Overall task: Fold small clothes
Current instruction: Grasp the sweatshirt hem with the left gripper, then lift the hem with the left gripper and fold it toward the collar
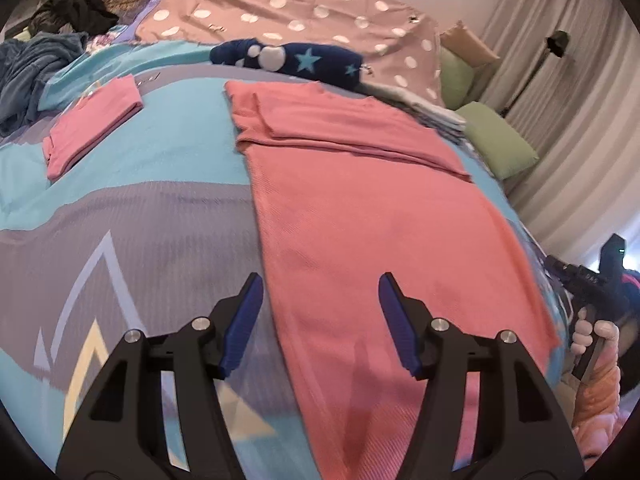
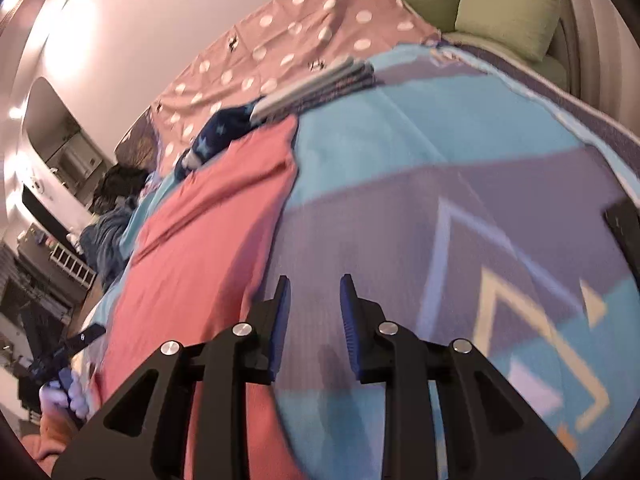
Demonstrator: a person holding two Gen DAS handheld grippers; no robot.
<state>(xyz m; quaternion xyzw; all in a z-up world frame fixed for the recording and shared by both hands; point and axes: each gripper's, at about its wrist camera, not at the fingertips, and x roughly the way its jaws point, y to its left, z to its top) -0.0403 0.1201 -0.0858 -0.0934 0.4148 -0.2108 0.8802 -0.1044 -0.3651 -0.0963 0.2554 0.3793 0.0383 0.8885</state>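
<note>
Left gripper [image 1: 320,320]: your fingers [image 1: 244,320] stood wide and empty, held above the near left edge of the pink garment; nothing was between them.
Right gripper [image 2: 314,320]: your fingers [image 2: 280,320] stood narrower, with a clear gap and nothing gripped; only the bed cover showed beneath them.
Pink garment [image 1: 360,220]: it lay flat on the bed cover and ran away from your left fingers, with its far end already turned back into a band. To your right fingers it lay just to the left and ahead.
Why it lay so: spread long and smooth, it looked ready for a fold along its length, so each gripper sat near one long edge, I judge.
Folded pink piece [image 1: 92,124]: it rested far ahead and to the left of your left fingers, well apart from the open garment, likely set aside as done.
Navy star-print cloth [image 1: 288,58]: it was bunched beyond the garment's far end.
Bed cover [image 1: 140,220]: blue and grey, it carried everything.
Green pillows [image 2: 504,20]: they sat far ahead of your right fingers, at the bed's edge.
Next, as a judgement: each set of fingers would need to drop onto a near corner.
</note>
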